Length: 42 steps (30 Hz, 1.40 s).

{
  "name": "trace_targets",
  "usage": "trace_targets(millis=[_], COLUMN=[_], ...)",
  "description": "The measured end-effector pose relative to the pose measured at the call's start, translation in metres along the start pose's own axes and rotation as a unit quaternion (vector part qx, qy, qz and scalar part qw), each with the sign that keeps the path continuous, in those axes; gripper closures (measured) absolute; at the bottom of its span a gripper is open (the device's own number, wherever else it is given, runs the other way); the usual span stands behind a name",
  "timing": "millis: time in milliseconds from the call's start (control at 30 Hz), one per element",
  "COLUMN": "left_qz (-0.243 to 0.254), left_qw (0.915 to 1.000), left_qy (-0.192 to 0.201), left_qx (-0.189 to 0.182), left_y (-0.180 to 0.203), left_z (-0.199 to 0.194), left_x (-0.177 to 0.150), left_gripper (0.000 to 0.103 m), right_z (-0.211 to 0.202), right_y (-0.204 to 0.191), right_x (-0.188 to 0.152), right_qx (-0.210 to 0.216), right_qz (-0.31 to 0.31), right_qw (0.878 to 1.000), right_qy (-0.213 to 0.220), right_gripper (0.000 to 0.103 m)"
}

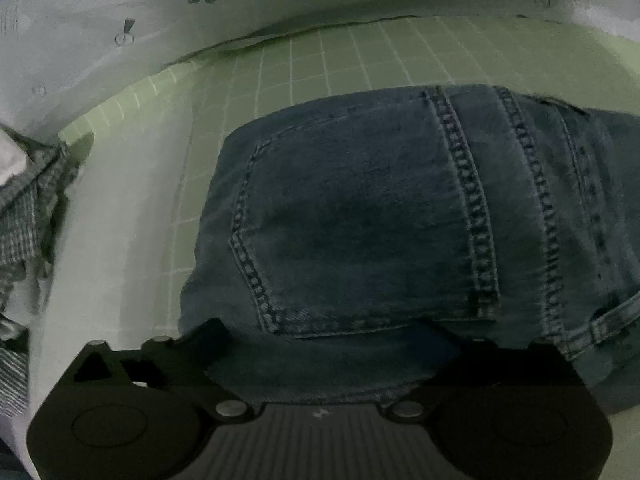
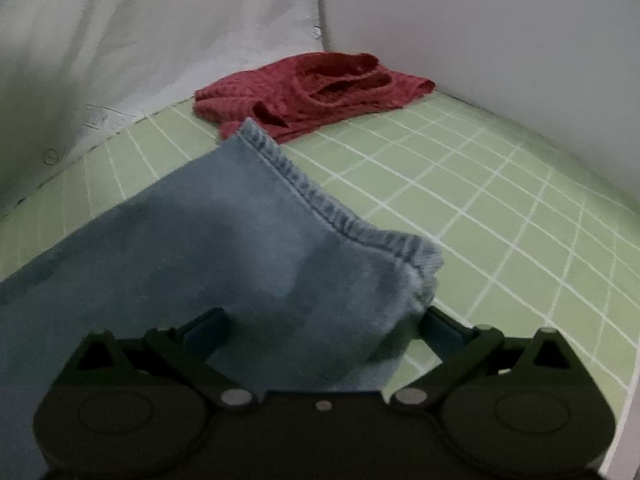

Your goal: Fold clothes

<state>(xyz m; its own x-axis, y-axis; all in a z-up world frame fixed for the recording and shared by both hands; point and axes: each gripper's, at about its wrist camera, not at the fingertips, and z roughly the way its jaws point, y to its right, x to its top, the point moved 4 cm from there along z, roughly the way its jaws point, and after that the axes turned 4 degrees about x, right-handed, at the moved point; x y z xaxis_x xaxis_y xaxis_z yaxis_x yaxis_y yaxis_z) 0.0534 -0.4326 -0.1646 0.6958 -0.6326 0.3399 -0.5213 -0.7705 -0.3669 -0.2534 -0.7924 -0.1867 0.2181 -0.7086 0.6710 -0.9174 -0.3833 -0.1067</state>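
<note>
A pair of blue jeans lies on a green checked sheet (image 1: 304, 60). In the left wrist view the seat of the jeans (image 1: 360, 208) with a back pocket and seams fills the middle. My left gripper (image 1: 320, 344) is at the waistband edge, and the denim covers its fingertips. In the right wrist view the hemmed leg end of the jeans (image 2: 240, 248) drapes over my right gripper (image 2: 320, 332). The cloth hides both fingertips, so I cannot tell whether the jaws are shut on the denim.
A crumpled dark red knit garment (image 2: 320, 88) lies at the far end of the sheet (image 2: 500, 200). A white cloth with a carrot print (image 2: 160, 40) stands behind. A white wall (image 2: 500, 40) is on the right. Grey checked clothing (image 1: 24, 216) lies at the left.
</note>
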Motion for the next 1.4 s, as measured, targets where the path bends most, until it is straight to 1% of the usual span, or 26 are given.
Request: trace_targets(millis=[33, 67, 100, 167, 200, 267, 400, 467, 533, 633, 667, 800, 933, 1000, 1033, 1100, 1133, 1167, 1200, 1233, 1267, 1300, 1333, 1367, 1400], left_qz=[0.000, -0.005, -0.007, -0.007, -0.007, -0.008, -0.035, -0.047, -0.055, -0.056, -0.055, -0.050, -0.046, -0.044, -0.043, -0.042, -0.042, -0.042, -0.043, -0.043, -0.043, -0.044, -0.045, -0.046, -0.048], left_qw=[1.0000, 1.0000, 1.0000, 0.9999, 0.9999, 0.9998, 0.9983, 0.9971, 0.9964, 0.9958, 0.9957, 0.9952, 0.9943, 0.9939, 0.9938, 0.9935, 0.9935, 0.9932, 0.9928, 0.9923, 0.9919, 0.9916, 0.9913, 0.9910, 0.9908], left_qy=[0.001, 0.001, 0.002, 0.005, 0.006, 0.007, 0.019, 0.024, 0.031, 0.039, 0.041, 0.046, 0.046, 0.044, 0.042, 0.036, 0.033, 0.031, 0.031, 0.032, 0.033, 0.034, 0.035, 0.034, 0.033], left_qx=[0.000, -0.003, -0.005, -0.008, -0.011, -0.018, -0.043, -0.054, -0.057, -0.061, -0.062, -0.071, -0.084, -0.091, -0.094, -0.099, -0.101, -0.104, -0.108, -0.111, -0.114, -0.117, -0.119, -0.121, -0.122], left_y=[-0.001, -0.002, -0.002, -0.003, -0.004, -0.007, -0.020, -0.031, -0.044, -0.066, -0.073, -0.096, -0.116, -0.125, -0.130, -0.135, -0.137, -0.139, -0.141, -0.143, -0.144, -0.146, -0.147, -0.147, -0.147], left_z=[0.000, 0.000, 0.001, 0.000, 0.000, -0.003, -0.014, -0.019, -0.024, -0.026, -0.026, -0.022, -0.015, -0.010, -0.006, 0.000, 0.003, 0.005, 0.006, 0.007, 0.007, 0.008, 0.008, 0.008, 0.009], left_x=[0.000, -0.001, -0.001, -0.002, -0.002, -0.001, -0.003, -0.005, -0.007, -0.010, -0.011, -0.017, -0.021, -0.024, -0.025, -0.028, -0.028, -0.029, -0.030, -0.030, -0.031, -0.032, -0.033, -0.034, -0.034], left_gripper=[0.000, 0.000, 0.000, 0.000, 0.000, 0.000, 0.000, 0.000, 0.000, 0.000, 0.000, 0.000, 0.000, 0.000, 0.000, 0.000, 0.000, 0.000, 0.000, 0.000, 0.000, 0.000, 0.000, 0.000, 0.000], right_z=[-0.004, -0.008, -0.010, -0.012, -0.013, -0.020, -0.045, -0.058, -0.072, -0.090, -0.097, -0.135, -0.169, -0.172, -0.173, -0.157, -0.146, -0.141, -0.139, -0.141, -0.146, -0.150, -0.154, -0.159, -0.160], right_y=[-0.005, -0.010, -0.015, -0.021, -0.024, -0.031, -0.058, -0.075, -0.097, -0.133, -0.148, -0.220, -0.304, -0.343, -0.362, -0.388, -0.397, -0.401, -0.403, -0.405, -0.407, -0.409, -0.410, -0.412, -0.413], right_x=[0.001, 0.002, 0.004, 0.006, 0.007, 0.010, 0.014, 0.015, 0.012, 0.004, 0.000, -0.018, -0.051, -0.078, -0.092, -0.125, -0.141, -0.150, -0.157, -0.159, -0.156, -0.153, -0.149, -0.148, -0.147], right_qx=[0.012, 0.026, 0.047, 0.079, 0.100, 0.129, 0.187, 0.221, 0.258, 0.303, 0.316, 0.368, 0.424, 0.431, 0.433, 0.413, 0.398, 0.387, 0.378, 0.375, 0.377, 0.383, 0.391, 0.400, 0.403], right_qz=[-0.004, -0.007, 0.002, 0.029, 0.045, 0.073, 0.087, 0.099, 0.114, 0.126, 0.122, 0.054, -0.021, -0.059, -0.079, -0.089, -0.089, -0.087, -0.085, -0.085, -0.085, -0.082, -0.077, -0.076, -0.079], right_qw=[1.000, 1.000, 0.999, 0.996, 0.994, 0.989, 0.978, 0.970, 0.959, 0.945, 0.941, 0.928, 0.905, 0.900, 0.897, 0.901, 0.904, 0.907, 0.911, 0.913, 0.912, 0.910, 0.907, 0.903, 0.902], right_qy=[0.003, 0.005, 0.002, -0.003, -0.007, -0.006, 0.007, 0.011, 0.012, 0.005, 0.004, 0.008, -0.008, -0.035, -0.049, -0.100, -0.131, -0.140, -0.144, -0.140, -0.139, -0.137, -0.135, -0.134, -0.134], right_gripper=[0.032, 0.058, 0.078, 0.086, 0.087, 0.088, 0.089, 0.089, 0.089, 0.089, 0.089, 0.089, 0.089, 0.089, 0.087, 0.083, 0.082, 0.082, 0.081, 0.078, 0.075, 0.066, 0.055, 0.052, 0.051])
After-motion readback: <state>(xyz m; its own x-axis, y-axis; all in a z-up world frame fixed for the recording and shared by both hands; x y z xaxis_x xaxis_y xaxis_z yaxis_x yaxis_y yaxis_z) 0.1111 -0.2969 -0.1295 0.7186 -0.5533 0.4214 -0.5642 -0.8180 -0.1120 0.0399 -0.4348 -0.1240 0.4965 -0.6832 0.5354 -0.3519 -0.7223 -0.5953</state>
